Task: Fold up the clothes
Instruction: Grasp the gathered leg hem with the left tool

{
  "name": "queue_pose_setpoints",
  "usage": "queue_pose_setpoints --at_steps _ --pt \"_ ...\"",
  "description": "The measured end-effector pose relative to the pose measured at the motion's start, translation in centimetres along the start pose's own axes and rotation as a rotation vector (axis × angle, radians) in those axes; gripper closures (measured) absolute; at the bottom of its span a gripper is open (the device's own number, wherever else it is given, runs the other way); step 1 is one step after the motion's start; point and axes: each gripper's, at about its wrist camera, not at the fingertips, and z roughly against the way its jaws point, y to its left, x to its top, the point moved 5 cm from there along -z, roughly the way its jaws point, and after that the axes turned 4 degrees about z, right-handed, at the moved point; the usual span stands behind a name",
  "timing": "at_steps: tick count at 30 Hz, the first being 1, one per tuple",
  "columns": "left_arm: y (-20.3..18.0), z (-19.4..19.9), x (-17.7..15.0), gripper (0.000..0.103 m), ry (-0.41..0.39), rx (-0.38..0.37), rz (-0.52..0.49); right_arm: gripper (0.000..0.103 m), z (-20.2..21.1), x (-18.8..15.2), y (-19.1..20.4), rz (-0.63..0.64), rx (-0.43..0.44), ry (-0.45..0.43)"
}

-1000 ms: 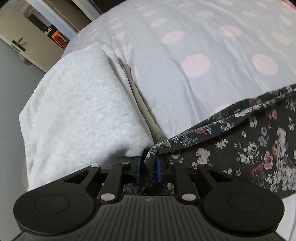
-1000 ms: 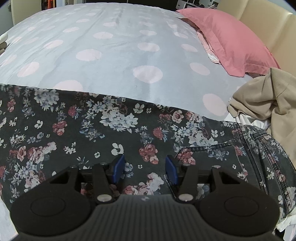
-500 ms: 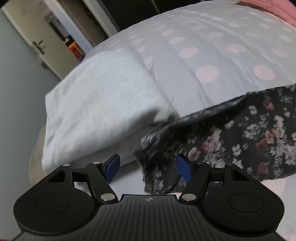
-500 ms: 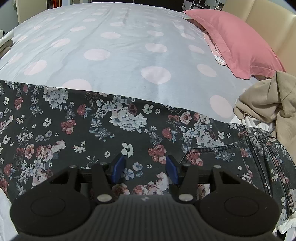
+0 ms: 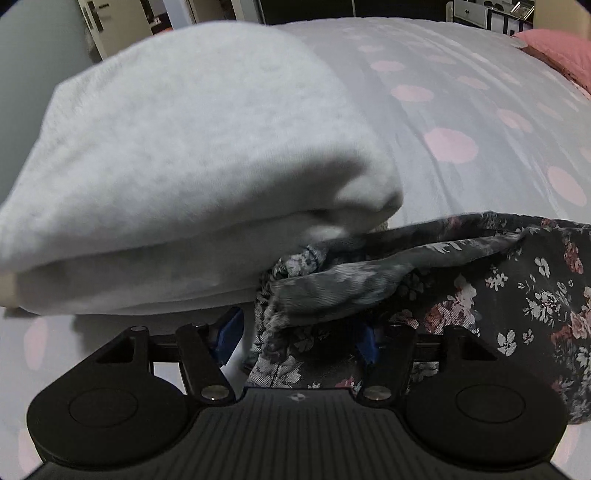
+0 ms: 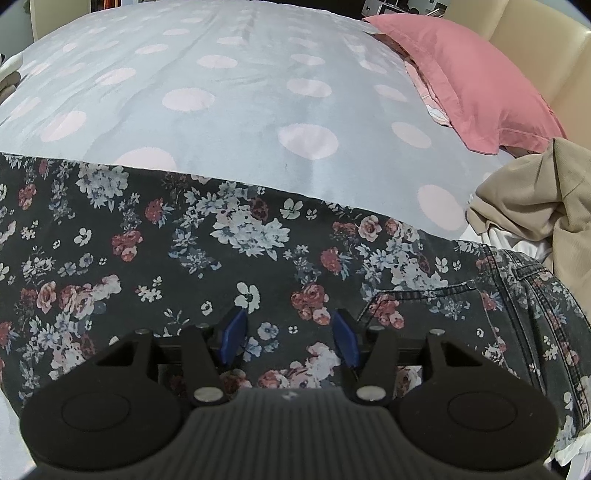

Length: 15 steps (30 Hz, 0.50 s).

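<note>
A dark floral garment (image 6: 147,240) with a denim-style pocket (image 6: 417,306) lies spread flat across the near part of the bed. My right gripper (image 6: 290,334) hovers open just over it, with the cloth flat beneath the blue pads. In the left wrist view the floral garment's (image 5: 517,295) end is bunched and turned over. That crumpled corner sits between the jaws of my left gripper (image 5: 297,338), which are wide apart and closing; the pads do not press on it. A folded light grey garment (image 5: 184,166) lies right beside this corner, touching it.
The bed has a grey cover with pink dots (image 6: 258,92). A pink pillow (image 6: 472,85) lies at the far right by a beige headboard (image 6: 535,44). A crumpled beige garment (image 6: 535,195) sits at the right edge. A door (image 5: 110,26) stands beyond the folded pile.
My left gripper let go of the floral corner, opened wide, swung and sank toward the bed; the corner has dropped into a crumpled heap. The right gripper has stayed put.
</note>
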Motion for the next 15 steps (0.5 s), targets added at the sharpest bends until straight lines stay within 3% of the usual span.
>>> queue_pose_setpoints --at_steps 1,3,8,15 --pt "-0.1 -0.2 -0.1 0.051 0.002 -0.012 0.006 0.047 -0.1 0.0 0.0 0.002 0.0 0.001" --pt "0.1 -0.3 -0.2 0.055 -0.008 -0.021 0.012 0.046 -0.2 0.0 0.0 0.003 0.0 0.001" --pt "0.8 1.7 -0.6 0.087 -0.031 -0.025 -0.007 0.046 -0.2 0.1 0.1 0.005 -0.001 0.0" --pt "0.6 6.9 -0.4 0.09 -0.044 -0.033 -0.071 0.046 0.2 0.2 0.1 0.007 0.0 -0.007"
